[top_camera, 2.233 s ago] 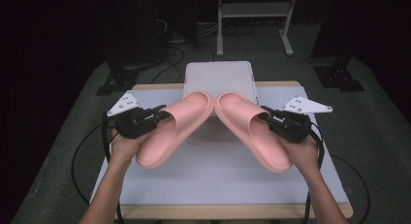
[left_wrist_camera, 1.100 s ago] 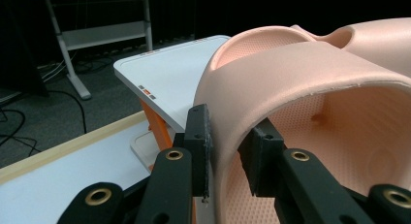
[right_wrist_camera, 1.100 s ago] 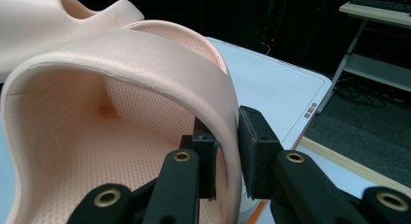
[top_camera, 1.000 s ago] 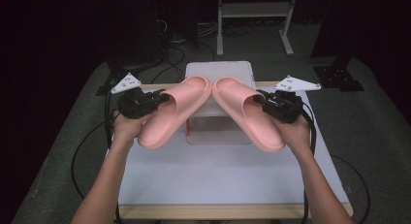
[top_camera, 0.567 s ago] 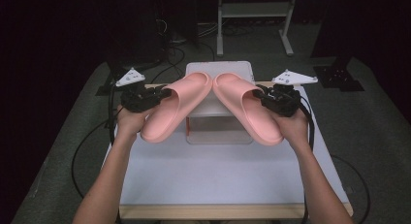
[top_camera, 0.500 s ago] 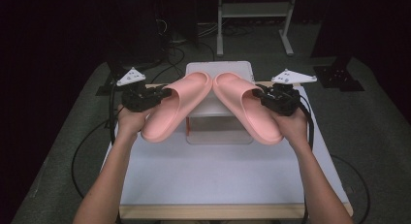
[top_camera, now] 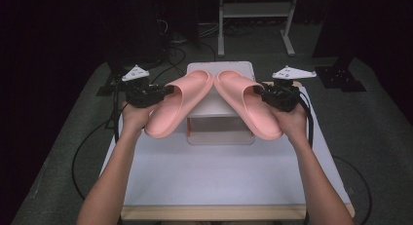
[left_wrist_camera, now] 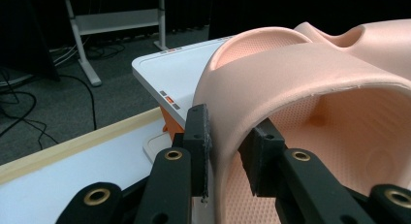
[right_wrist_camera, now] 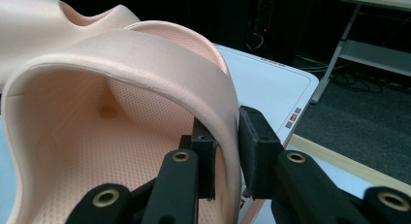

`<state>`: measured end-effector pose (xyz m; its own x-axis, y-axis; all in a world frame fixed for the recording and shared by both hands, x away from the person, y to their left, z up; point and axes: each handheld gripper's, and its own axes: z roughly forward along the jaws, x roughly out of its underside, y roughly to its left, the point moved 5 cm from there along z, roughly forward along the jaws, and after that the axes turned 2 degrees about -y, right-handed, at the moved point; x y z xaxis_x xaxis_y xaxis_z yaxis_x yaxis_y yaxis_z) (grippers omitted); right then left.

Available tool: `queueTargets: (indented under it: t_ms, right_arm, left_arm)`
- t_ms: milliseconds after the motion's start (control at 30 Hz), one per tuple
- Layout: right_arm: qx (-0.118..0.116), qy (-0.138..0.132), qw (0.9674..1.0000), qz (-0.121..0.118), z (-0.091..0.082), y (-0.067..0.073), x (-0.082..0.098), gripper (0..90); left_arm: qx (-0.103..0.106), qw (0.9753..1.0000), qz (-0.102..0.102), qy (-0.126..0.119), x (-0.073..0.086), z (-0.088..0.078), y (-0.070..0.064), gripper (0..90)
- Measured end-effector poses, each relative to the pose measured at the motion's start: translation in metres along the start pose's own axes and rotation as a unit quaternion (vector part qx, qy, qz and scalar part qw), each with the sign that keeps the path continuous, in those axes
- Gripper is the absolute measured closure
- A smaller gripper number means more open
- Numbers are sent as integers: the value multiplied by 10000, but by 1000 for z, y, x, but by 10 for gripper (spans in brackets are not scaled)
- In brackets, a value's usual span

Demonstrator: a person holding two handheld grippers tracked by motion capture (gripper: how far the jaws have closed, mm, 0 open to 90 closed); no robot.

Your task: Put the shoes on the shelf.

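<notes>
Left gripper [top_camera: 163,92] was clenched on the strap wall of the left salmon-pink moulded foam slide sandal [top_camera: 178,108]; the left gripper view showed one black pad [left_wrist_camera: 197,136] outside the strap and the other inside it, both pressing on the foam. Right gripper [top_camera: 262,92] was clamped the same way on the outer strap edge of the right salmon-pink foam slide sandal [top_camera: 248,108], with a pad [right_wrist_camera: 257,141] pressed against the strap's outer face in the right gripper view.

Position: both sandals were held in the air over the white rectangular plastic box with a flat lid [top_camera: 219,71] at the far middle of the white table top [top_camera: 214,176]. Toes pointed away and inward, nearly meeting above the lid; heels splayed toward the person. Whether the toes touched each other could not be told.

Judged step: carrying the pair to the box to set them down on or in it.

Notes for doing it well:
- Each grip was on thin, soft strap only, so the sole hung as a lever; judged likely to twist or slip if swung quickly.
- Bring the heels inward so the pair lies parallel before lowering.
- Lower both hands evenly, let the soles rest flat, then release.
- Keep the toes from colliding, which could push one sandal off the lid edge.
</notes>
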<state>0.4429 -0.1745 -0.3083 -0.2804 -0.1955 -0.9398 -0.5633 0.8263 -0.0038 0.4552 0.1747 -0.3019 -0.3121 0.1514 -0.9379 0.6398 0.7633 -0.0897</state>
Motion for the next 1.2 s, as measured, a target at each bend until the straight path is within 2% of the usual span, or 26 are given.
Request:
queueTargets:
  t_ms: [333, 567, 967, 1200]
  right_arm:
    - [102, 27, 9998, 150, 4, -6, -1, 764]
    - [191, 17, 9998, 109, 6, -7, -7, 763]
    - [309, 34, 9994, 156, 11, -11, -9, 751]
    - [375, 42, 9991, 193, 14, -11, -13, 734]
  left_arm:
    - [-125, 9999, 54, 95, -5, 6, 1, 736]
    - [-107, 9999, 64, 118, -8, 13, -1, 735]
    - [-181, 9997, 21, 134, -15, 21, -2, 711]
    - [-167, 9997, -96, 135, -17, 30, -1, 702]
